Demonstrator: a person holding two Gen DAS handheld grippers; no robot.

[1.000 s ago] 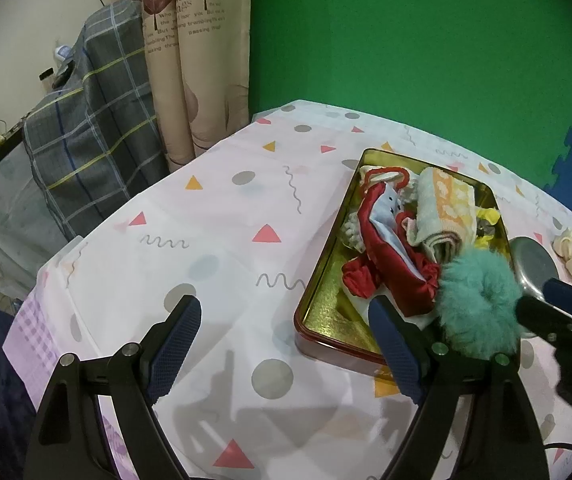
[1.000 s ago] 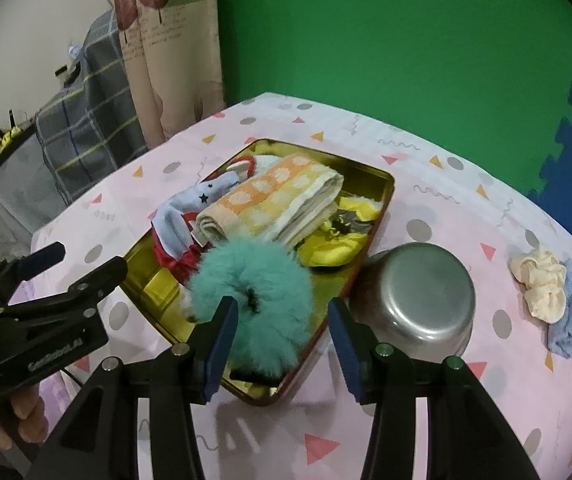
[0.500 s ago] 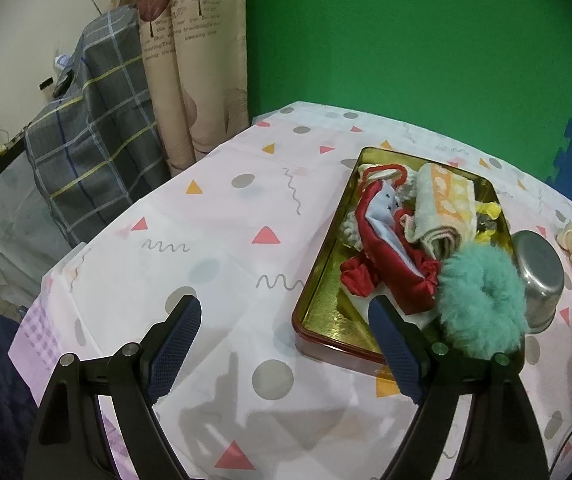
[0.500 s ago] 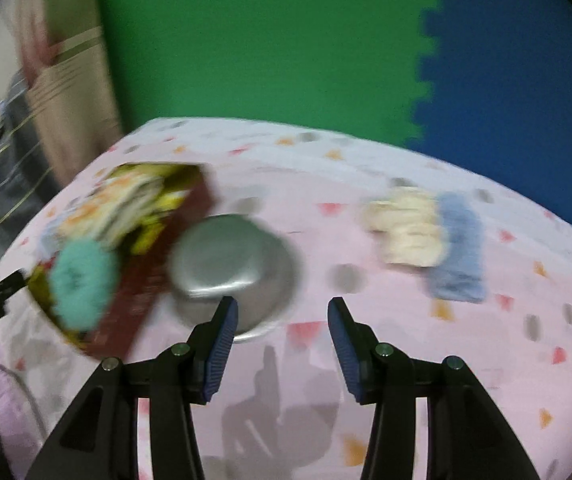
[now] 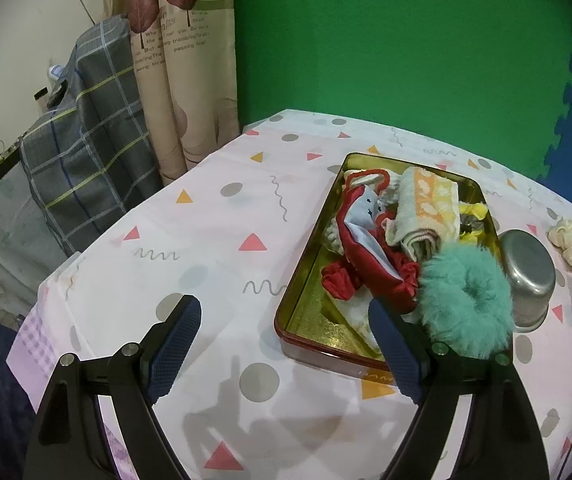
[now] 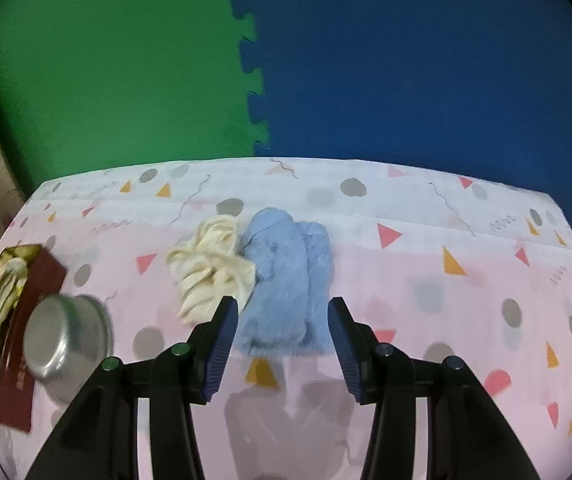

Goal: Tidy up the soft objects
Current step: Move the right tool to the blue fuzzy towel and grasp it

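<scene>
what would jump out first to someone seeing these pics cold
A gold tin heaped with soft things sits on the patterned table, with a fluffy teal scrunchie spilling over its near right corner. Beside the tin stands an upturned steel bowl. In the right wrist view, a blue cloth and a cream cloth lie touching on the table, just ahead of the open right tongs.

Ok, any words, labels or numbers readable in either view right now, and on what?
Curtain, left wrist view: printed lines, partly legible, "passing fl..." and roughly "When ... nor You"; the rest is too small.
Tin, right wrist view: gold lettering on the red side wall, too blurred to read.
Nothing else carries text.
</scene>
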